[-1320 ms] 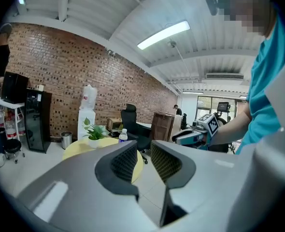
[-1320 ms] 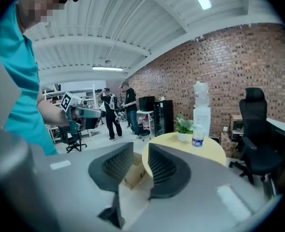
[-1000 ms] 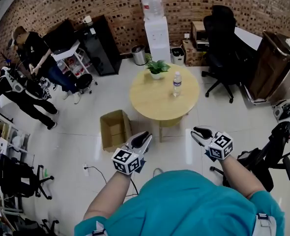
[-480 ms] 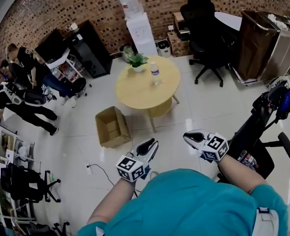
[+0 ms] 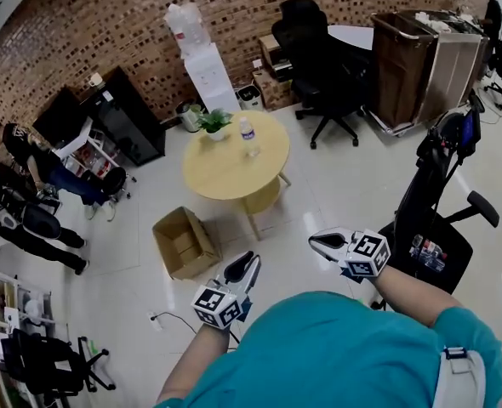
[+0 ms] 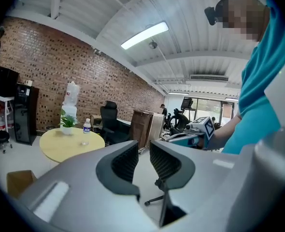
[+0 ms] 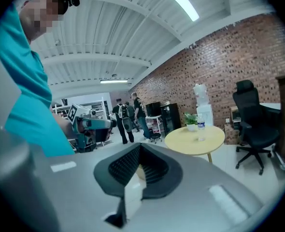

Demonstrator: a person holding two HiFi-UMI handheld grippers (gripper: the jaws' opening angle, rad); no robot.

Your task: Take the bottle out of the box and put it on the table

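Bottle (image 5: 248, 134) stands near the surface's (image 5: 221, 172) far edge, seemingly done: pull away gently, left claw (image 5: 244, 264) narrowly apart, right claw (image 5: 319, 242) closed, both empty.

Box (image 5: 183, 243) is cardboard, bottle (image 5: 248, 137) plastic, table (image 5: 221, 167) wood.

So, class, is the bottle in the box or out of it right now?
Out. The bottle stands upright on the round table beside the plant; the box sits on the floor, apart from the table.
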